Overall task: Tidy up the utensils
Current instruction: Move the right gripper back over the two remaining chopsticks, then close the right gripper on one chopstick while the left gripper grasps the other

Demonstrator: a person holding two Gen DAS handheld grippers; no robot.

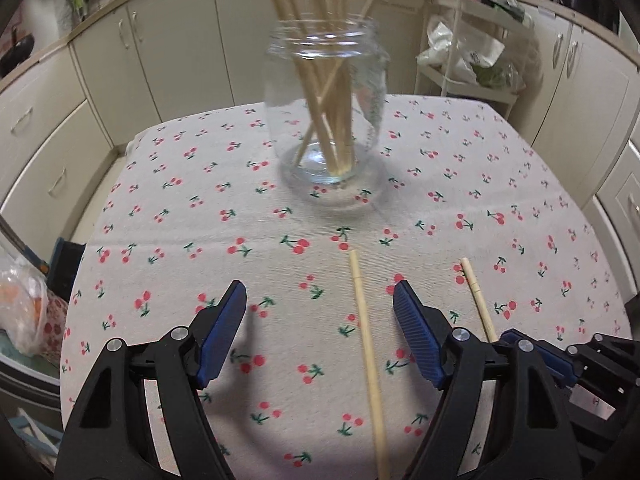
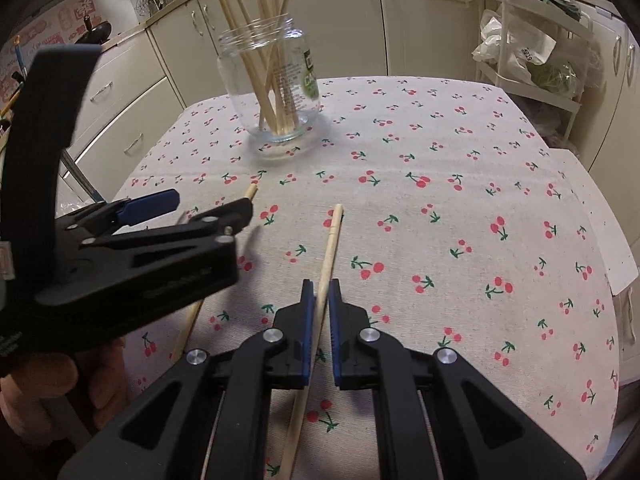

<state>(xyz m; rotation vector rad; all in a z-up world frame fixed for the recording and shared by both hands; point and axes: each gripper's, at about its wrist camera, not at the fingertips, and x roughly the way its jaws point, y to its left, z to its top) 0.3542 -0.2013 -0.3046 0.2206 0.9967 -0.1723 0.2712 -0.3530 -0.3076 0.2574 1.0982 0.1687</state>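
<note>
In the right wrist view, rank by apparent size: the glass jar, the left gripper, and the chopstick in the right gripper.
1. left gripper, though nearness to the camera inflates it
2. chopstick, longest but thin
3. glass jar, farther off, so its real rank is unsure

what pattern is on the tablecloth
Red cherries with green stems on a beige tablecloth, clearest in the right wrist view.

The tablecloth (image 1: pixel 180 216) is pale beige, printed all over with small red cherries on green stems. The chopsticks (image 1: pixel 366 344) are light tan wood. The jar (image 1: pixel 326 96) is clear glass with a green and white label (image 2: pixel 306 76). Both grippers have black frames and blue pads (image 1: pixel 416 340). The cabinets (image 1: pixel 168 52) are cream
</note>
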